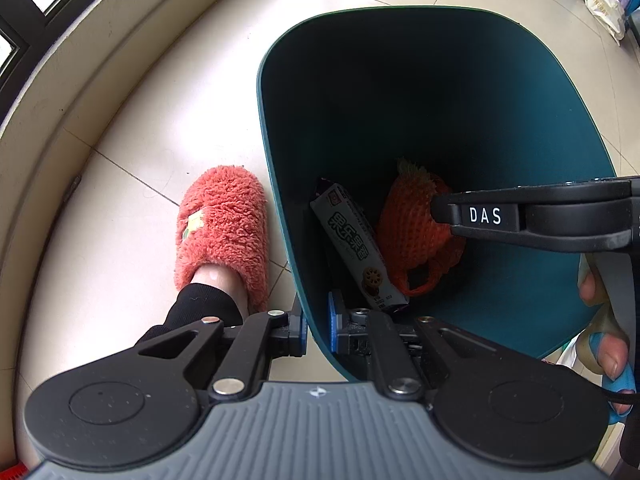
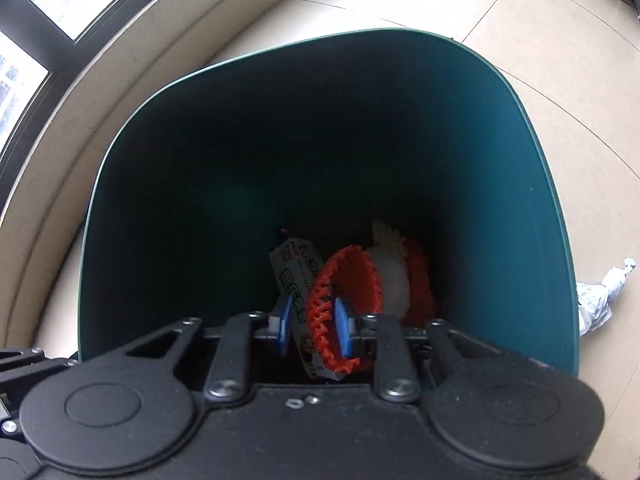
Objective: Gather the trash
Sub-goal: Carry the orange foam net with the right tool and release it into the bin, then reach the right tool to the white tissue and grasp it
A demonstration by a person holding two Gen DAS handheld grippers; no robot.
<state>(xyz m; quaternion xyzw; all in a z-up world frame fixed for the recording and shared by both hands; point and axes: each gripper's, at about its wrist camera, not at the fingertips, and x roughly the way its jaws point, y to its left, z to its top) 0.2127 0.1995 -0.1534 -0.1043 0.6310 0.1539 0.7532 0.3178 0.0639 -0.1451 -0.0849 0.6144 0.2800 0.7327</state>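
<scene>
A dark teal trash bin [image 1: 280,216] stands tilted on the floor; it also fills the right wrist view [image 2: 120,208]. Inside lie a grey snack wrapper [image 1: 352,248], seen too in the right wrist view [image 2: 292,276], and an orange foam fruit net [image 1: 412,236], also in the right wrist view [image 2: 352,280]. My left gripper [image 1: 318,330] is shut on the bin's near wall, one pad outside, one inside. My right gripper [image 2: 312,326] is open inside the bin, its pads either side of the net's rim; its side shows in the left wrist view [image 1: 440,208].
A foot in a fuzzy orange slipper [image 1: 222,232] stands just left of the bin. A crumpled white paper [image 2: 600,296] lies on the tiled floor to the bin's right. A wall ledge and window curve along the left. A white bag [image 1: 604,4] sits far right.
</scene>
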